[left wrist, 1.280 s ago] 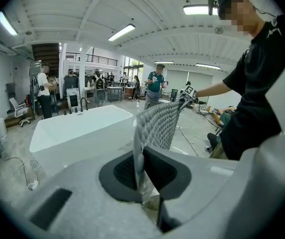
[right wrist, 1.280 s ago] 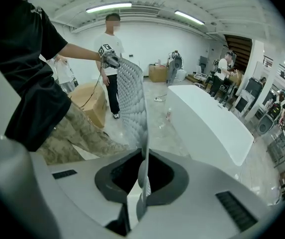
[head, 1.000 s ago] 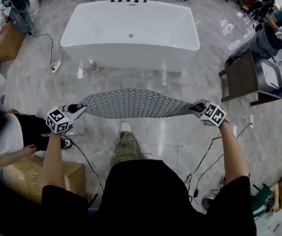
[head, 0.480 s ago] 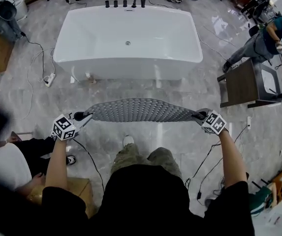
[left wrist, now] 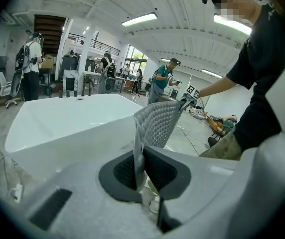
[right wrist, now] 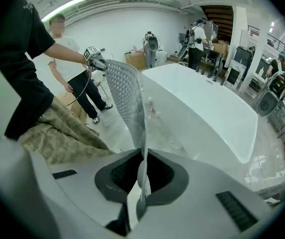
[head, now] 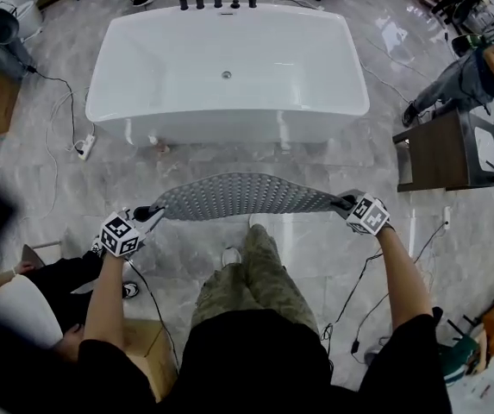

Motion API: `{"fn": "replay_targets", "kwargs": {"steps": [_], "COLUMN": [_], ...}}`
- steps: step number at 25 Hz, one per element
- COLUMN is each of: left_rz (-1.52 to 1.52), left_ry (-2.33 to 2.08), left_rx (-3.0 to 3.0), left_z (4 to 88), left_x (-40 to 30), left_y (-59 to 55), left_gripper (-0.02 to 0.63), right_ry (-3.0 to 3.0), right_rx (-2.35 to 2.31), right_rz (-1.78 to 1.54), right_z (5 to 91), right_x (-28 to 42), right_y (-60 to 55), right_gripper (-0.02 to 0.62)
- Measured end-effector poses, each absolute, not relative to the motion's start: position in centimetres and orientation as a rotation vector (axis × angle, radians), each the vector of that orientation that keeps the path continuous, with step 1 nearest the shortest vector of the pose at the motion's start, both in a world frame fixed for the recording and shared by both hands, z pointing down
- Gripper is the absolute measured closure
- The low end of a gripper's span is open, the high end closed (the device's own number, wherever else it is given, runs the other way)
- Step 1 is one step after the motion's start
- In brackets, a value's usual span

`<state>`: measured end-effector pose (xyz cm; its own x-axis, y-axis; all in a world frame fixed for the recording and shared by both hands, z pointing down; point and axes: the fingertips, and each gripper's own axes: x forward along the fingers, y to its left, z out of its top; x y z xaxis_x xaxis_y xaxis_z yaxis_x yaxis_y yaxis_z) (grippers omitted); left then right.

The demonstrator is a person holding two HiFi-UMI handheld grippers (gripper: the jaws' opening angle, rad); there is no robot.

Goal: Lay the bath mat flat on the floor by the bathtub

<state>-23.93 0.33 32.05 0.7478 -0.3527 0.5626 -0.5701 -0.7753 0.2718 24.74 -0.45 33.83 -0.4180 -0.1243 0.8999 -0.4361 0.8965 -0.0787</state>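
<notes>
A grey bath mat (head: 242,196) with a bumpy dotted surface hangs stretched in the air between my two grippers, in front of the white bathtub (head: 228,67). The left gripper (head: 149,213) is shut on the mat's left end (left wrist: 138,156). On the mat's right end (right wrist: 142,176) my right gripper (head: 343,202) is shut as well. In the left gripper view the mat (left wrist: 157,126) runs away toward the other gripper, beside the tub (left wrist: 67,126). In the right gripper view the mat (right wrist: 127,98) hangs on edge next to the tub (right wrist: 202,116).
Grey marble floor (head: 152,166) lies between me and the tub. A power strip with cables (head: 83,147) lies by the tub's left corner. A dark side table (head: 436,152) stands at the right, a cardboard box (head: 152,352) at my left, and a person (head: 22,296) beside it.
I have stepped closer to the tub, with one leg moving forward under the mat. Both grippers keep hold of the stretched mat, which now hangs nearer the tub.
</notes>
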Motion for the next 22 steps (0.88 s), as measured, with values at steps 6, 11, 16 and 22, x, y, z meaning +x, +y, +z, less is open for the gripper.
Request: {"fn": "replay_targets", "kwargs": {"steps": [6, 11, 16, 22], "left_rz": [0.688, 0.659, 0.704, 0.691], "left_ry": [-0.751, -0.727, -0.693, -0.637], "left_rx": [2.424, 2.334, 2.304, 2.277], "left_z": [38.7, 45.6, 53.5, 65.0], "left_x": [-22.3, -21.4, -21.1, -21.9], "left_y": [-3.0, -5.0, -6.2, -6.2], "left_gripper": [0.583, 0.583, 0.583, 0.583], "right_ry": [-2.002, -1.983, -1.952, -1.911], "right_rx": [0.441, 0.473, 0.438, 0.364], "right_rz": [0.459, 0.535, 0.568, 0.534], "right_z": [42.7, 50.6, 58.9, 68.8], "right_x": [25.8, 26.4, 26.4, 25.3], "right_y": [-4.5, -7.8, -9.2, -9.8], "right_gripper": [0.572, 0.572, 0.572, 0.572]}}
